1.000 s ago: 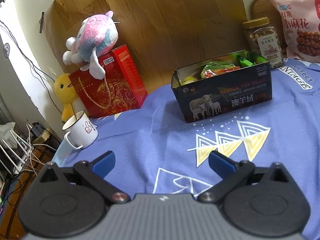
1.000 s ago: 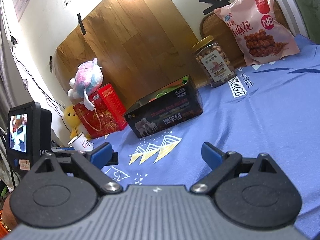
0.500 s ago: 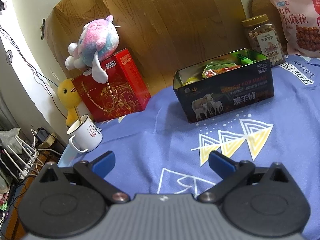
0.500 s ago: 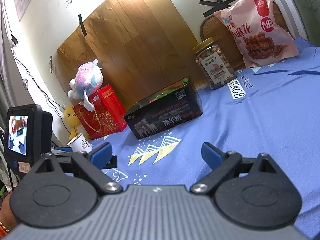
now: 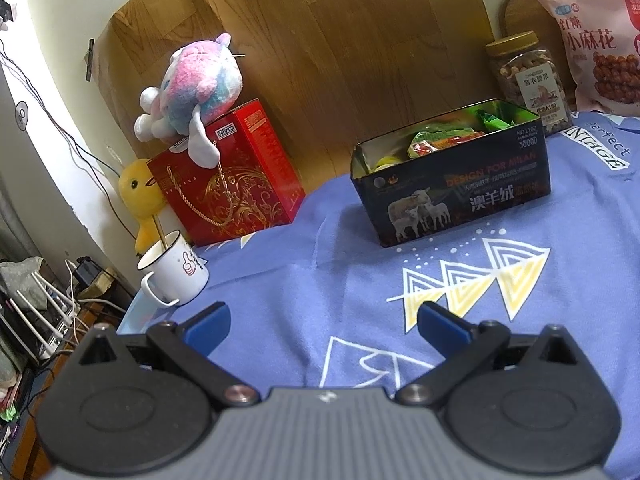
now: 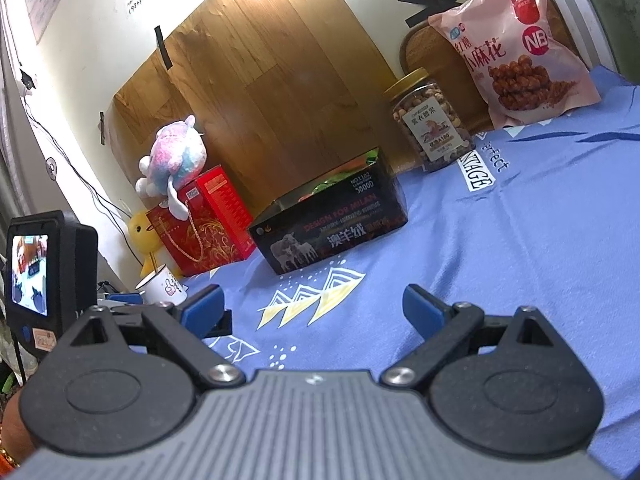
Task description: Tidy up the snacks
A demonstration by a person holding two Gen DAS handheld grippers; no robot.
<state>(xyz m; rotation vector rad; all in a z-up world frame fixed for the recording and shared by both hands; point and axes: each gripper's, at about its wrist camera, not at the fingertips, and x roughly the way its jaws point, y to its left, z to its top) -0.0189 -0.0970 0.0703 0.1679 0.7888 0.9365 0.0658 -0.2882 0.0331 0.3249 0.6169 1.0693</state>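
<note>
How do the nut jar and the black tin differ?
The jar is a tall clear cylinder closed by a gold lid; the tin is a low opaque black box, open on top. The jar's nuts show through its wall; the tin's snack packets show only from above. Both stand upright on the blue cloth.

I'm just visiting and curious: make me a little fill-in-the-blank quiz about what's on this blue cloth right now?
1. The pastel plush toy sits on top of the ____ gift box.
2. The black tin with sheep on its side has no lid, and snack packets show ____ it.
3. The nut jar has a ____ lid.
4. Both the left gripper and the right gripper are ____ and hold nothing.

Missing words: red; inside; gold; open
</note>
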